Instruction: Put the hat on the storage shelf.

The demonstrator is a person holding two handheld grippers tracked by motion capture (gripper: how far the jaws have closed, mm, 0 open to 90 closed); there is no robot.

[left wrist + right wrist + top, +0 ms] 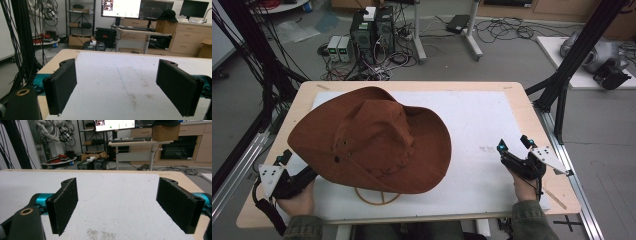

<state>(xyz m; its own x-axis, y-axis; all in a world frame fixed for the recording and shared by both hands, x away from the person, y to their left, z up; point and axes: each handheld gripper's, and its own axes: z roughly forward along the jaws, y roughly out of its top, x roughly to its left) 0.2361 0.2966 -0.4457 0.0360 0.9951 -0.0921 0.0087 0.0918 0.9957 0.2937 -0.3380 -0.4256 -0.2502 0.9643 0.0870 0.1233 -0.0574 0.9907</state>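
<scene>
Here's the brown wide-brimmed hat point(371, 140), crown up, lying on the white mat point(482, 125) that covers the wooden bench point(522, 100). It lies left of the mat's middle, and a thin ring-shaped stand point(377, 196) peeks out under the near brim, presumably there to prop the hat so the brim doesn't flatten.

The left tool point(282, 165) sits just beside the hat's left brim, low and close, likely so a jaw can slide under the edge. From its own camera, the left tool point(117, 87) has its jaws spread wide with nothing but bare mat between them.

The right tool point(515, 144) waits well to the right of the hat. It too is wide open and empty-handed point(116, 205). Neither tool touches the hat; judging by the pose, both are set for a two-sided lift by the brim.
</scene>
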